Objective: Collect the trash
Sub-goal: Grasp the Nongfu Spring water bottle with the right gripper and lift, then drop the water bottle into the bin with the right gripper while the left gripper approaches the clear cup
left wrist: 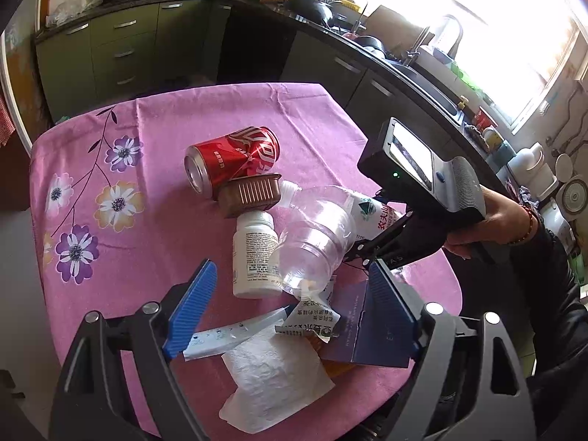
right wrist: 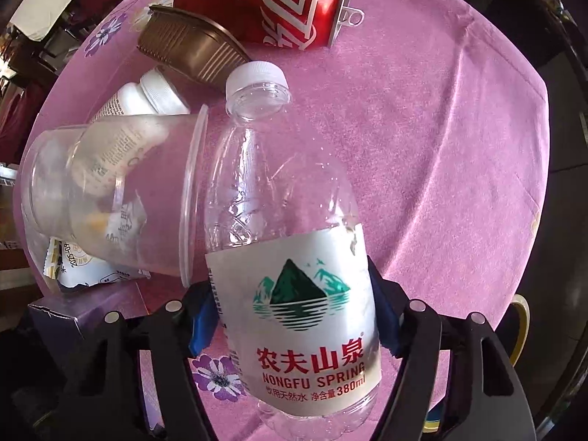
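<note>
On the pink flowered tablecloth (left wrist: pixel 154 121) lies a pile of trash. A clear water bottle (right wrist: pixel 294 257) with a white label lies flat, and my right gripper (right wrist: pixel 290 316) points down over it with its blue pads against both sides of the label. Its neck lies beside a tipped clear cup (right wrist: pixel 110 191). Farther off lie a white pill bottle (left wrist: pixel 253 253), a brown plastic tray (left wrist: pixel 250 193) and a dented red can (left wrist: pixel 235 158). My left gripper (left wrist: pixel 292 268) hangs open above a crumpled tissue (left wrist: pixel 275 378), a torn wrapper (left wrist: pixel 312 323) and a dark blue box (left wrist: pixel 367 330).
A hand (left wrist: pixel 488 228) in a dark sleeve holds the right gripper at the table's right side. A roll of tape (right wrist: pixel 522 323) sits past the table edge. Green cabinets (left wrist: pixel 110 47) and a cluttered counter (left wrist: pixel 404 62) run behind the table.
</note>
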`<act>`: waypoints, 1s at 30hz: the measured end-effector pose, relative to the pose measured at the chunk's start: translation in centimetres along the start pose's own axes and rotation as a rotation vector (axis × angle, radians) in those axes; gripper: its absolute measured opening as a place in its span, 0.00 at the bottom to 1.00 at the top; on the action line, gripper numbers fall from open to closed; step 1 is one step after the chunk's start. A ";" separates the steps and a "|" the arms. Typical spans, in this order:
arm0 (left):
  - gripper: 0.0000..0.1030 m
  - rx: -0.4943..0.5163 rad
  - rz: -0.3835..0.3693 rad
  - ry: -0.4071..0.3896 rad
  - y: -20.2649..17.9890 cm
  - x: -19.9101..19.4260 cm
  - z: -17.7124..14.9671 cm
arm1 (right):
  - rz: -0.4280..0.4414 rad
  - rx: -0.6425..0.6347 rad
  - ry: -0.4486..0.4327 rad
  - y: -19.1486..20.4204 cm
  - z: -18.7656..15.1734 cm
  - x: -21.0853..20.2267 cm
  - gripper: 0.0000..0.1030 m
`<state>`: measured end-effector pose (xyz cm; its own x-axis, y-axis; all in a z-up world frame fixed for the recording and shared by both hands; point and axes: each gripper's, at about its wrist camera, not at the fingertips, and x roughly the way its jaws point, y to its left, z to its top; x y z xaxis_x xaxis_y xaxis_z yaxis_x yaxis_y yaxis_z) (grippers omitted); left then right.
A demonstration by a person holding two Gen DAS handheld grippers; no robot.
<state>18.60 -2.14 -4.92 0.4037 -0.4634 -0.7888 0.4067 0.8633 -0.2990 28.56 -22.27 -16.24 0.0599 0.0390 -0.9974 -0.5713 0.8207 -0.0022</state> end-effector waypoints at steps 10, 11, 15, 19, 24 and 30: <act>0.78 0.011 0.000 0.003 -0.2 0.2 0.0 | 0.056 0.095 -0.068 -2.5 -4.5 -2.3 0.66; 0.78 0.014 0.000 0.004 -0.3 0.2 0.1 | 0.064 0.109 -0.081 -3.3 -5.2 -2.9 0.66; 0.78 0.027 0.001 0.006 -0.9 0.2 0.2 | 0.092 0.190 -0.144 -5.5 -8.0 -5.2 0.66; 0.80 0.049 -0.001 0.008 -1.7 0.2 0.2 | 0.086 0.338 -0.211 -10.3 -12.2 -7.2 0.66; 0.81 0.082 -0.001 0.013 -2.9 0.3 0.3 | 0.041 0.576 -0.212 -19.0 -17.7 -7.1 0.66; 0.81 0.113 -0.001 0.022 -4.4 0.5 0.5 | 0.030 0.762 -0.155 -26.8 -22.2 -3.0 0.66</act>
<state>17.41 -6.24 -3.73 0.3857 -0.4588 -0.8004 0.4978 0.8340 -0.2382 25.54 -57.04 -14.81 0.1992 0.1011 -0.9747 0.1425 0.9811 0.1308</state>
